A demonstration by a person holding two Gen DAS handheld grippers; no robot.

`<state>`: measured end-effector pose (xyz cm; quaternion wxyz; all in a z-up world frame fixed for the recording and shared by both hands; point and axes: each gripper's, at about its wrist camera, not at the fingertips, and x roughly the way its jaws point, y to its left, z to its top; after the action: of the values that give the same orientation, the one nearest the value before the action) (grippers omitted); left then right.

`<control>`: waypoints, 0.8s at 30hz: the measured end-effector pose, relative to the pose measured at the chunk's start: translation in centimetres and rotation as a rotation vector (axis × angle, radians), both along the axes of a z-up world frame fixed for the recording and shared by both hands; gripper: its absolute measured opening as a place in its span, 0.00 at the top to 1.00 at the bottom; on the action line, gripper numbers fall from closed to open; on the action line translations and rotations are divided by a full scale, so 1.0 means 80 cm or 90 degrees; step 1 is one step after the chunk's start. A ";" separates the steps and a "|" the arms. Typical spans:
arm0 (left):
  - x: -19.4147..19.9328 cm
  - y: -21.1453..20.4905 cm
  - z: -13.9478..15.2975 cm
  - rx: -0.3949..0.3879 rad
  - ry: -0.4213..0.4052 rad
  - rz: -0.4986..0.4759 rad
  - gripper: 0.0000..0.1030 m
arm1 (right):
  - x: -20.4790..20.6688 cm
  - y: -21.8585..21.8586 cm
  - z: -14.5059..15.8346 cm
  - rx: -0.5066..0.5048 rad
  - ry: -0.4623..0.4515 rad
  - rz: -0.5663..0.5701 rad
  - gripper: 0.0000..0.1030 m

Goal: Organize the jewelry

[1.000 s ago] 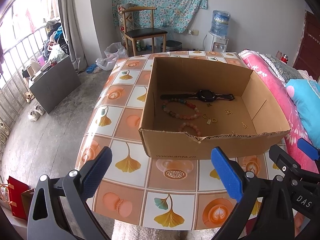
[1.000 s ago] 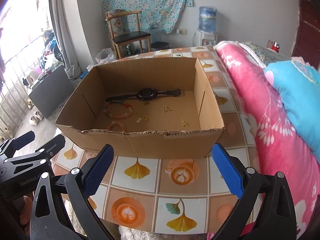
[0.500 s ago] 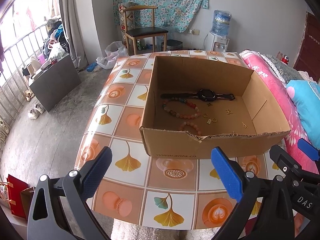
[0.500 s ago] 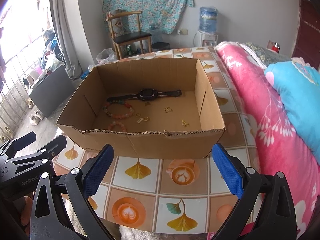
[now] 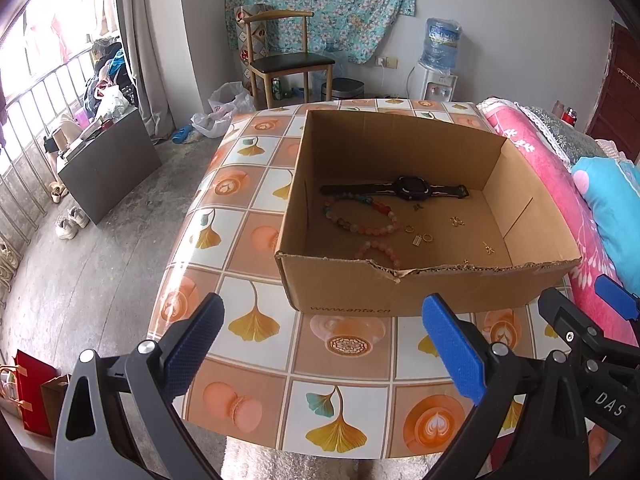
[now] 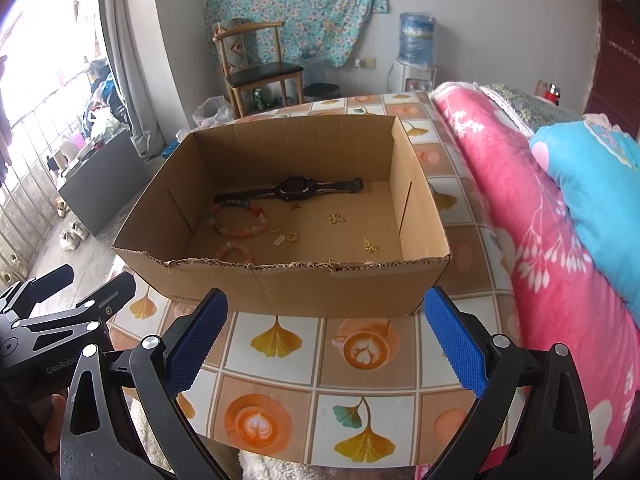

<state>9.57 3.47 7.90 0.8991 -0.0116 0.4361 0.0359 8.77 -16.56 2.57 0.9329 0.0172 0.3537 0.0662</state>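
An open cardboard box (image 5: 400, 292) (image 6: 280, 288) stands on the tiled table. Inside lie a black watch (image 5: 412, 189) (image 6: 294, 187), a large bead bracelet (image 5: 360, 216) (image 6: 236, 220), a smaller pink bead bracelet (image 5: 380, 250) (image 6: 236, 251) by the near wall, and several small gold rings and earrings (image 5: 428, 237) (image 6: 292, 236). My left gripper (image 5: 320, 344) is open and empty, in front of the box's near wall. My right gripper (image 6: 326, 340) is open and empty too, also short of the box. Each gripper shows at the edge of the other's view.
The table (image 5: 256, 320) has a patterned cloth with ginkgo leaves and cups. A pink quilt and blue pillow (image 6: 560, 200) lie along the right side. A wooden chair (image 5: 288, 64) and a water dispenser (image 5: 438, 68) stand at the back wall.
Both views have shifted only slightly, with the box a touch lower and farther. The jewelry has not moved and both grippers stay open.
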 end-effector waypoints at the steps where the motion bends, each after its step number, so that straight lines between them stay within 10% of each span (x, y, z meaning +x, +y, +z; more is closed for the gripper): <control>1: -0.001 0.000 0.000 0.000 0.000 0.000 0.05 | 0.000 0.000 0.000 0.000 0.000 0.000 0.08; 24: -0.001 -0.001 0.000 0.000 -0.002 0.002 0.05 | 0.001 0.001 -0.001 -0.003 -0.001 0.006 0.08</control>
<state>9.46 3.41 7.90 0.8999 -0.0125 0.4344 0.0373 8.84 -16.47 2.47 0.9329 0.0132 0.3531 0.0701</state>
